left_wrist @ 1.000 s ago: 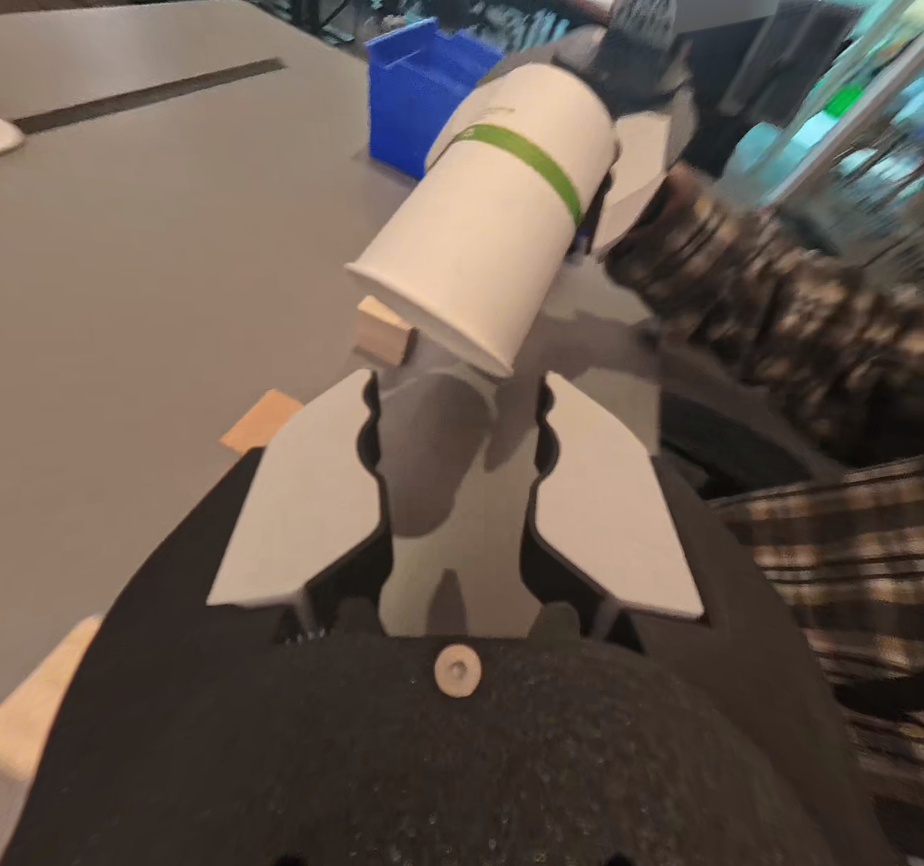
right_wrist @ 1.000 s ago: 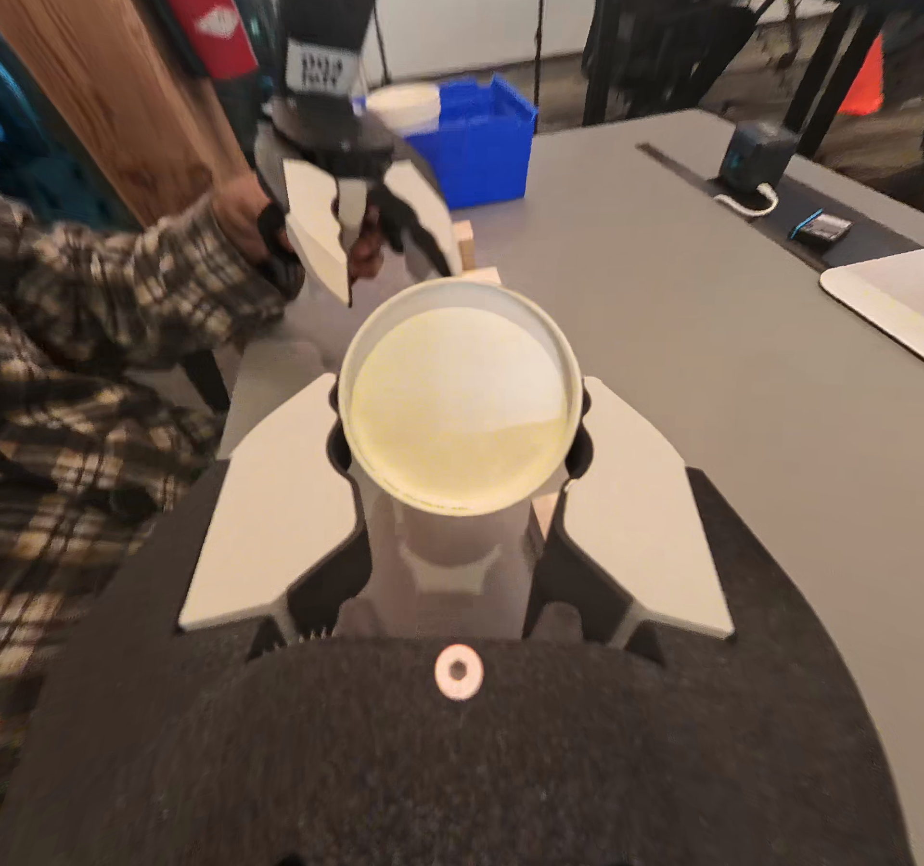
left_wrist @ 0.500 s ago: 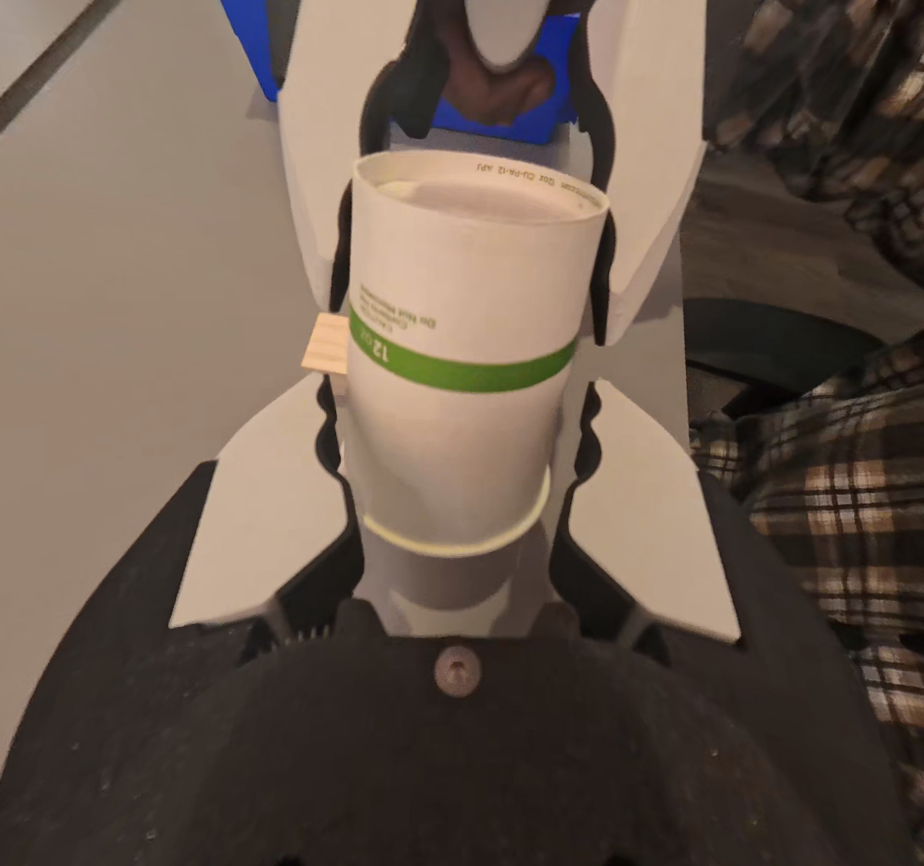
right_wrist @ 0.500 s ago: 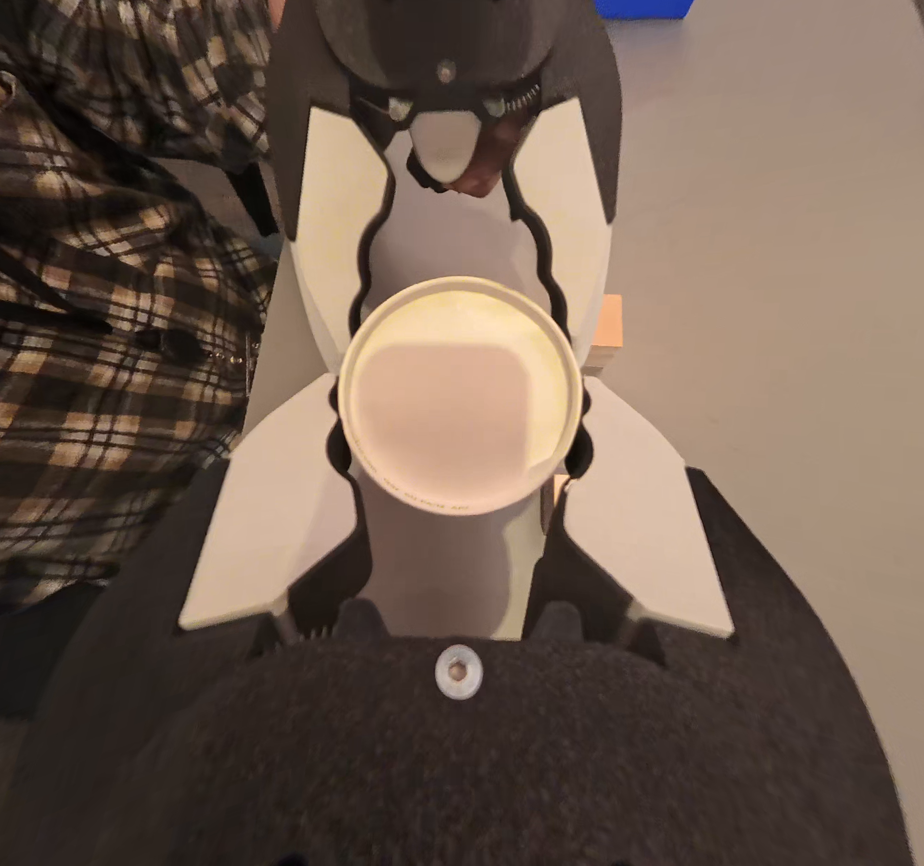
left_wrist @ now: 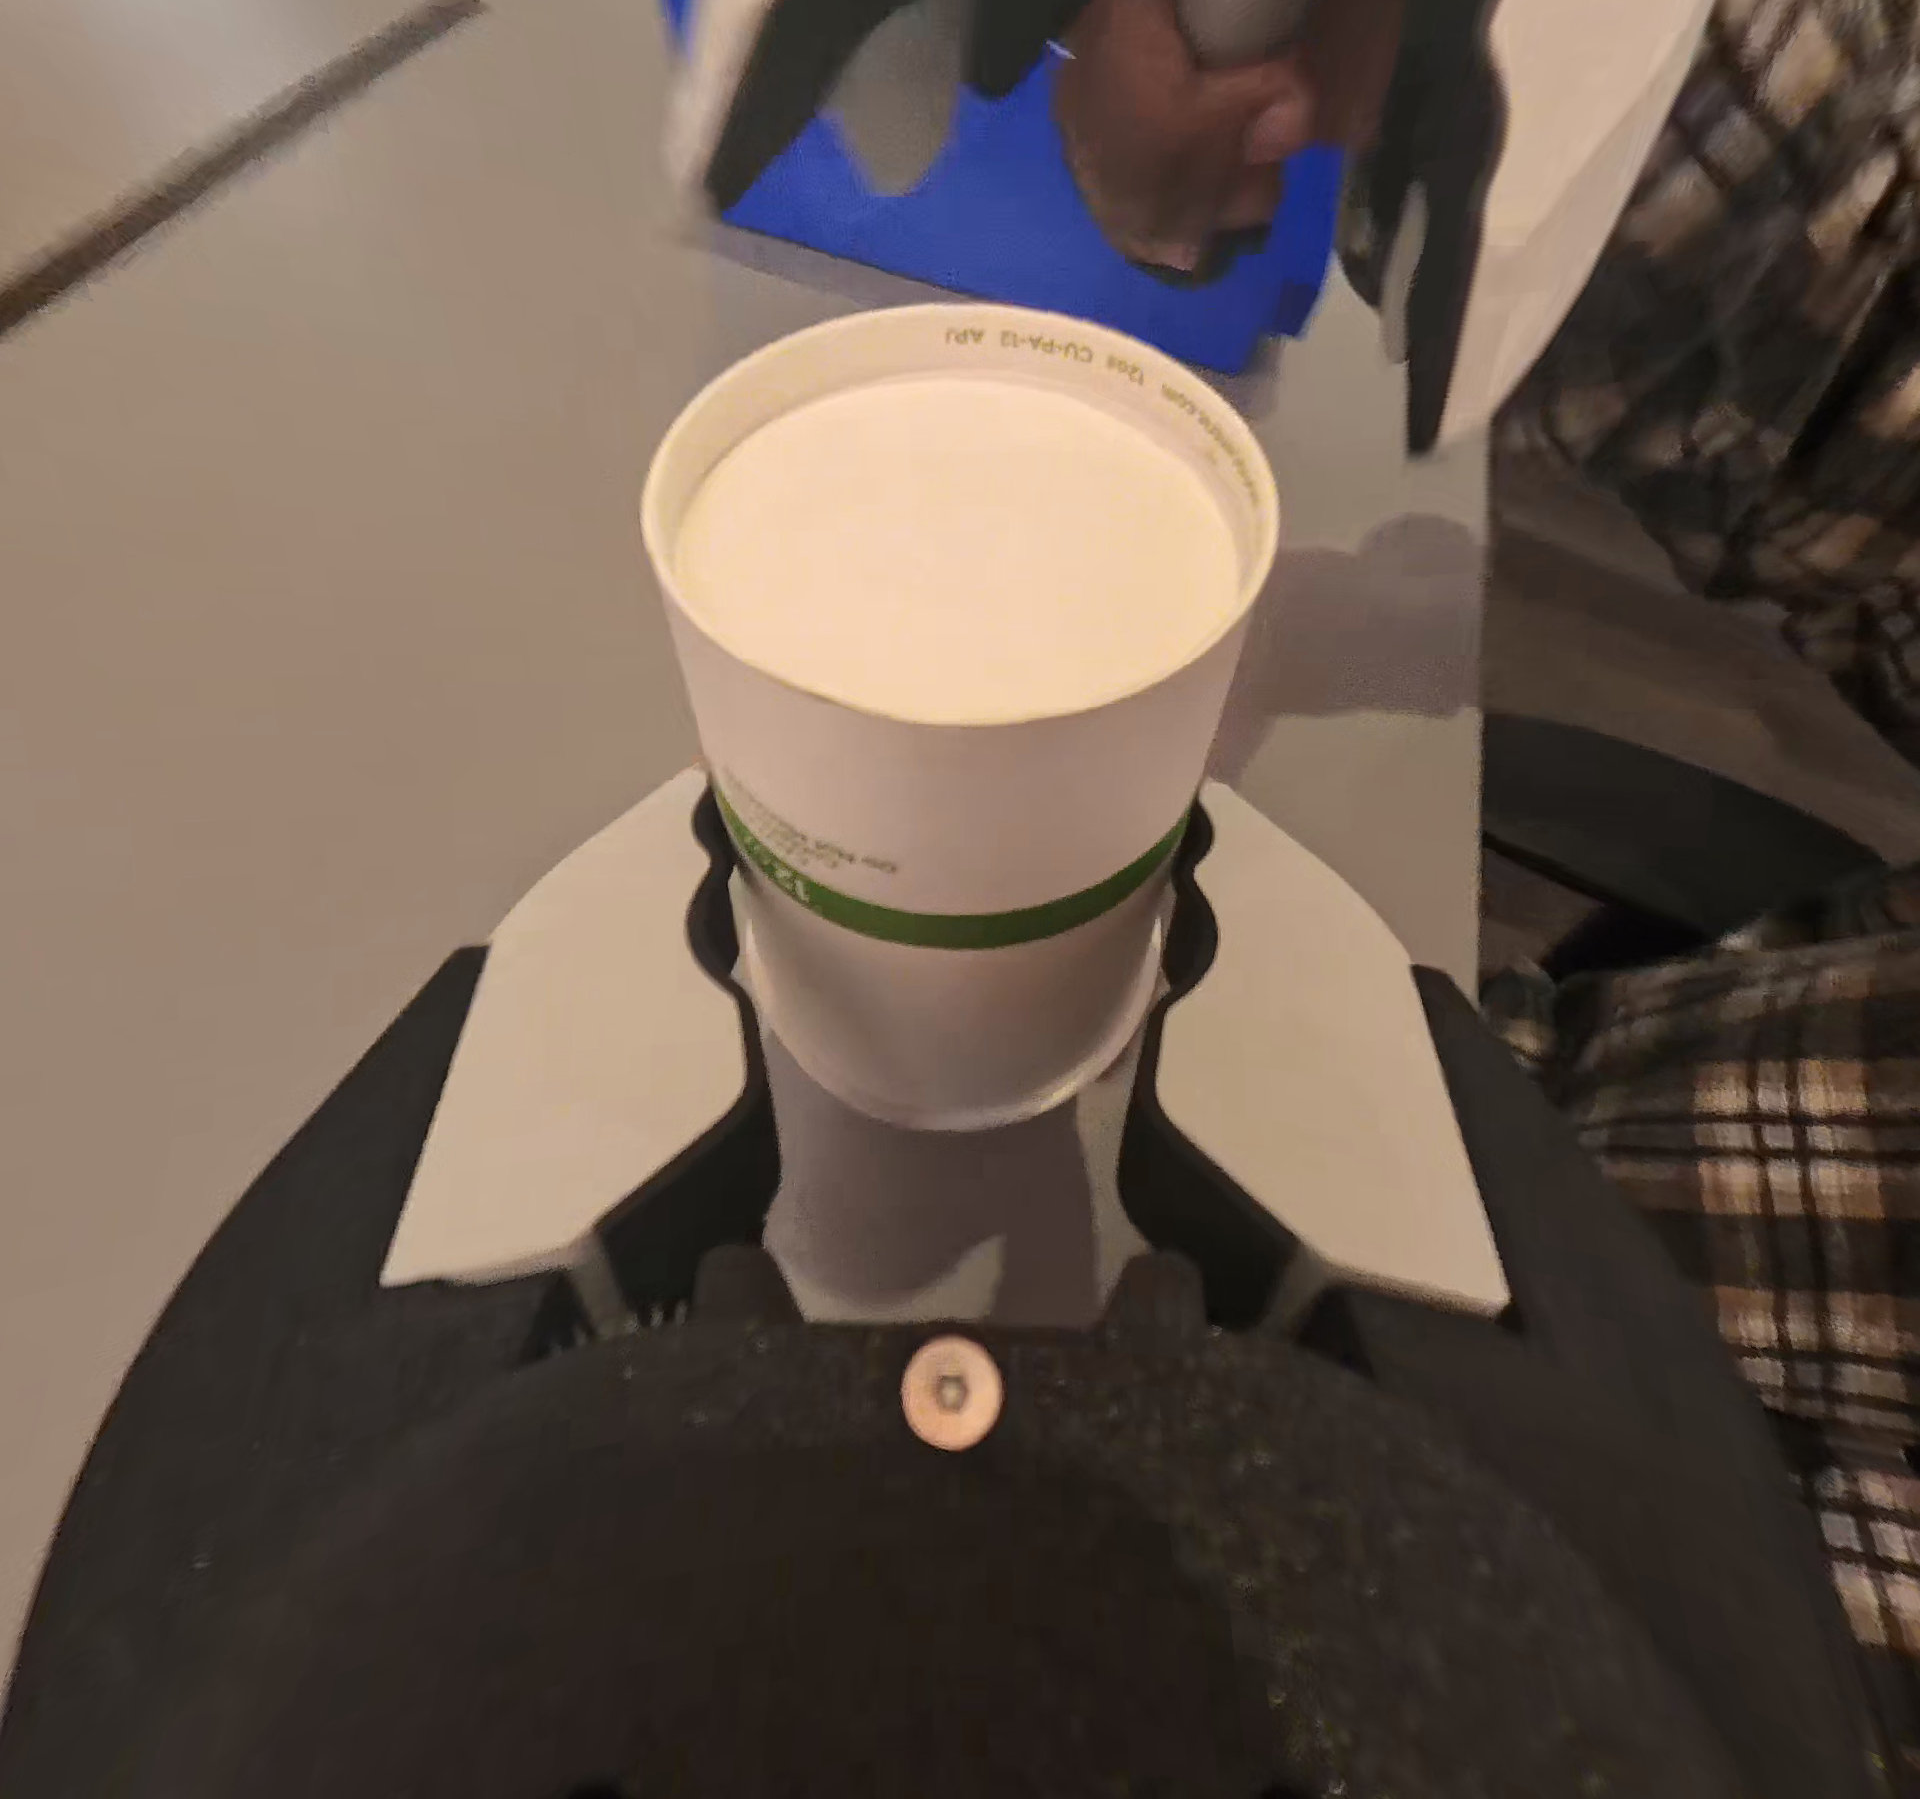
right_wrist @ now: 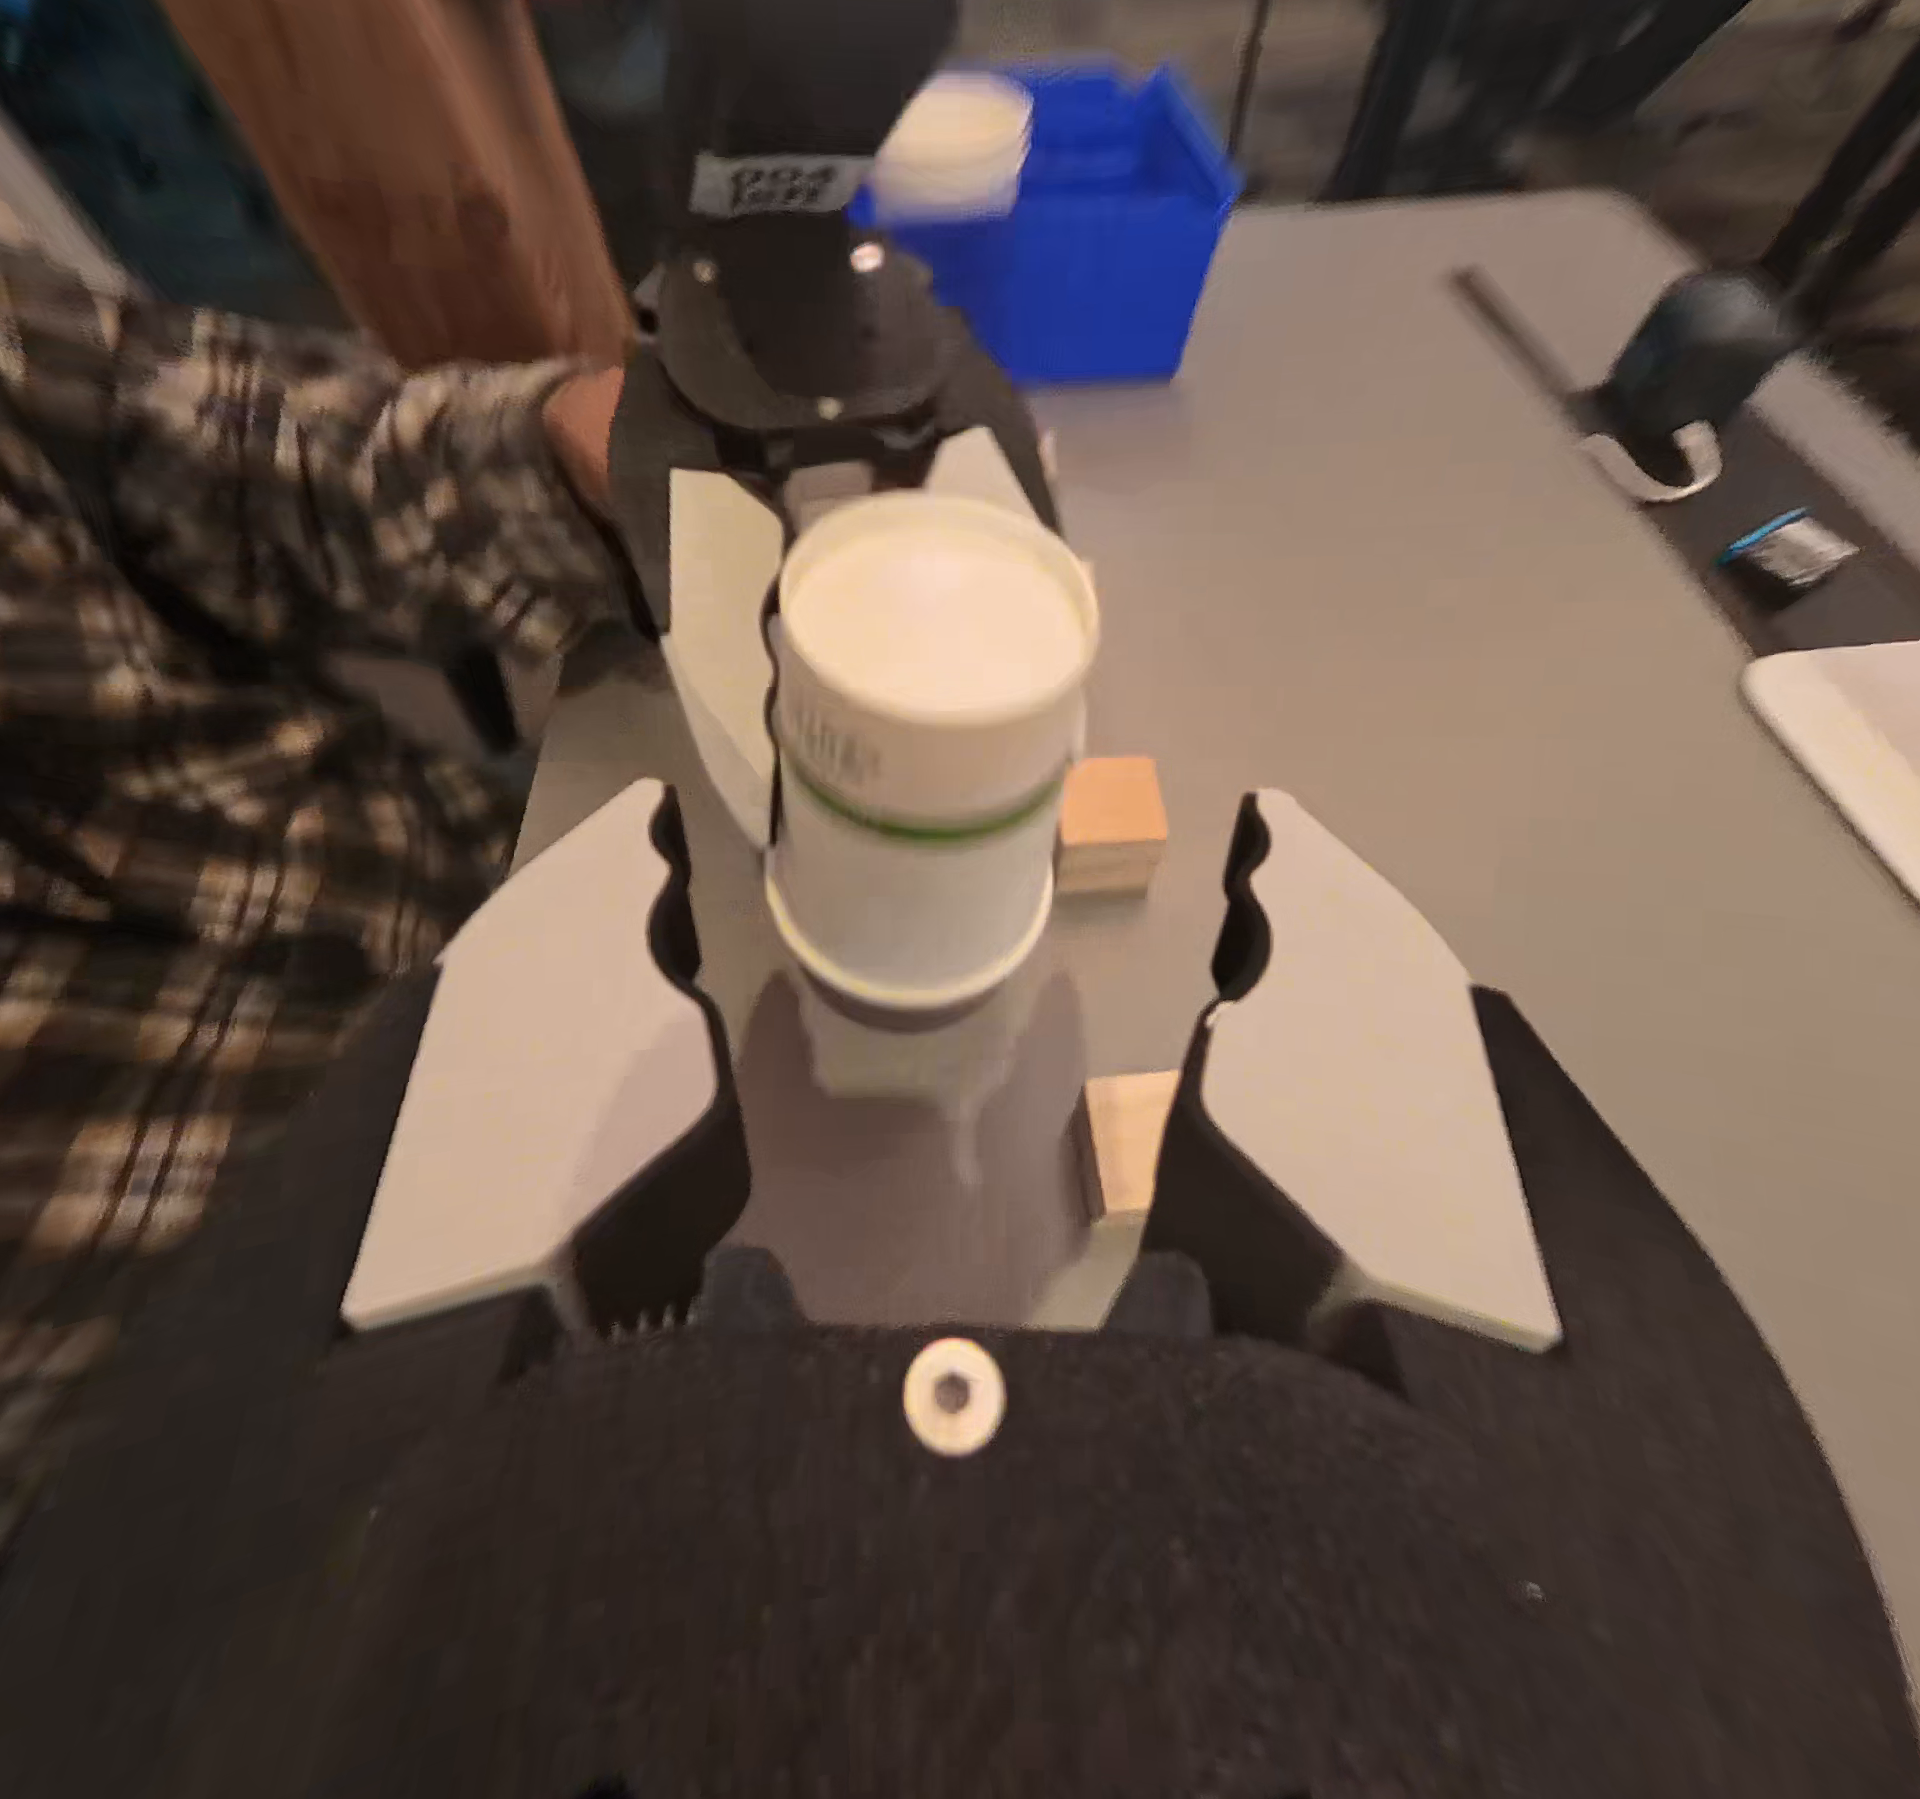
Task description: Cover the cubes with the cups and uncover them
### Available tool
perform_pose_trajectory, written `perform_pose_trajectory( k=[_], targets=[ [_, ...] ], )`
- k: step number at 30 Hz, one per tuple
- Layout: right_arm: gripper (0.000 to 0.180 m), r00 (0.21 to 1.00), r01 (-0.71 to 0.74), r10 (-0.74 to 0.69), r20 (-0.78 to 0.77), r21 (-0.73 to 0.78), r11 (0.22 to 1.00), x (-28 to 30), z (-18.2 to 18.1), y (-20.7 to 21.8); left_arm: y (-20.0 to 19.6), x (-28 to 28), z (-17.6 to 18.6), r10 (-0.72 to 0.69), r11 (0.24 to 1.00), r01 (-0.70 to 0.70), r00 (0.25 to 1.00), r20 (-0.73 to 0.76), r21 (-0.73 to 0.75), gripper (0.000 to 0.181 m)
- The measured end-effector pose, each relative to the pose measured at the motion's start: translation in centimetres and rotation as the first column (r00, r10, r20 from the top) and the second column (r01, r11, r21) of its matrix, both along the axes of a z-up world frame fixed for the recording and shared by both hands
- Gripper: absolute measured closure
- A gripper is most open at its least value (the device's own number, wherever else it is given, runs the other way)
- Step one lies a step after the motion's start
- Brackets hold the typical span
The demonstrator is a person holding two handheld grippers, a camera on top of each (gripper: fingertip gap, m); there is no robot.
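Half a second ago the right gripper (right_wrist: 951,902) clasped the inverted paper cup (left_wrist: 956,689); now its jaws are spread and clear, while the left gripper (left_wrist: 951,902) is clenched on the cup near its rim, centre frame. Two wooden cubes (right_wrist: 1110,822) lie just right of it. Judged next: lower squarely, rim flat. Grey table (left_wrist: 312,502) offers room leftward; its edge runs close on the right.
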State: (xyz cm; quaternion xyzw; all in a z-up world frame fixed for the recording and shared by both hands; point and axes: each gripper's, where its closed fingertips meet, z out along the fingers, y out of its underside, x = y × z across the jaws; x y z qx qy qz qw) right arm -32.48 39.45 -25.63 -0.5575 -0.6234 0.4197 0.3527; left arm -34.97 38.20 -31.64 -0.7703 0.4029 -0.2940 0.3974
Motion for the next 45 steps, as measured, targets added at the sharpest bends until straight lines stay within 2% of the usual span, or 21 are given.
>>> perform_pose_trajectory(
  k=[3, 6, 9, 12, 15, 19, 23, 31, 36, 40, 45],
  targets=[
    [0.084, 0.972, 0.148, -0.149, -0.183, -0.019, 0.989, 2.2, 0.9, 2.1, 1.4, -7.0, 3.0, 0.244, 0.964, -0.249, 0.968, 0.058, 0.095, 0.100],
    [0.085, 0.915, 0.312, -0.310, -0.259, -0.033, 0.950, 4.9, -0.5, 4.9, 1.9, -16.3, 5.4, 0.516, 0.831, -0.534, 0.845, 0.139, 0.159, 0.100],
    [0.085, 0.848, 0.417, -0.419, -0.324, -0.080, 0.905, 7.0, -1.7, 7.1, 1.4, -23.8, 4.7, 0.703, 0.676, -0.725, 0.688, 0.180, 0.134, 0.099],
    [0.089, 0.798, 0.432, -0.455, -0.396, -0.152, 0.889, 8.1, -2.2, 8.0, 0.8, -27.8, 2.6, 0.797, 0.569, -0.817, 0.576, 0.183, 0.093, 0.099],
    [0.090, 0.778, 0.444, -0.467, -0.420, -0.159, 0.882, 8.4, -3.0, 8.3, 0.5, -29.0, 0.5, 0.834, 0.521, -0.850, 0.526, 0.165, 0.074, 0.099],
    [0.092, 0.778, 0.447, -0.459, -0.429, -0.136, 0.884, 8.5, -3.6, 8.3, 0.6, -29.3, -1.8, 0.858, 0.500, -0.860, 0.508, 0.077, 0.104, 0.099],
    [0.094, 0.780, 0.432, -0.455, -0.430, -0.157, 0.888, 8.6, -4.1, 8.1, 0.6, -28.5, -3.1, 0.847, 0.523, -0.847, 0.529, 0.059, 0.091, 0.099],
    [0.096, 0.800, 0.407, -0.432, -0.416, -0.152, 0.901, 8.0, -4.4, 7.6, 0.8, -28.2, -7.3, 0.830, 0.555, -0.831, 0.552, -0.077, 0.036, 0.098],
    [0.094, 0.800, 0.399, -0.428, -0.421, -0.160, 0.903, 8.1, -4.3, 7.5, 0.4, -27.8, -7.7, 0.815, 0.572, -0.820, 0.565, -0.124, 0.024, 0.097],
    [0.090, 0.805, 0.390, -0.419, -0.420, -0.157, 0.907, 7.9, -4.3, 7.3, 0.2, -27.7, -8.4, 0.818, 0.564, -0.826, 0.555, -0.152, 0.019, 0.081],
    [0.086, 0.816, 0.380, -0.406, -0.412, -0.148, 0.913, 7.6, -4.5, 7.1, -0.6, -28.3, -7.1, 0.857, 0.507, -0.859, 0.496, -0.140, 0.063, 0.057]
  ],
)
